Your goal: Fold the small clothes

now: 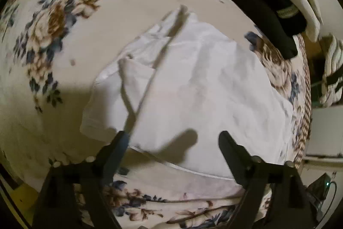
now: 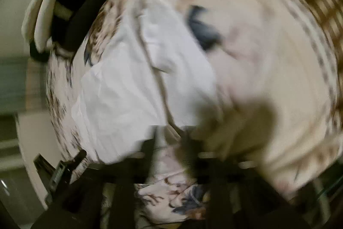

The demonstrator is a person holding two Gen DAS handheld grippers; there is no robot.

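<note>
One white garment [image 1: 193, 83] lies partly folded on the floral bedspread [image 1: 64, 25], its right side close to the bed's right edge and dark folded clothes [image 1: 268, 3] stacked near the far right corner, while the spread's left and far stretches are bare. Left tongs [image 1: 173, 138] hang over the garment's near hem with jaws wide apart, pads off the cloth. Right tongs [image 2: 169, 143] are badly blurred at the garment's near edge, so grip state can't be told; a light label on the dark clothes is unreadable.
</note>
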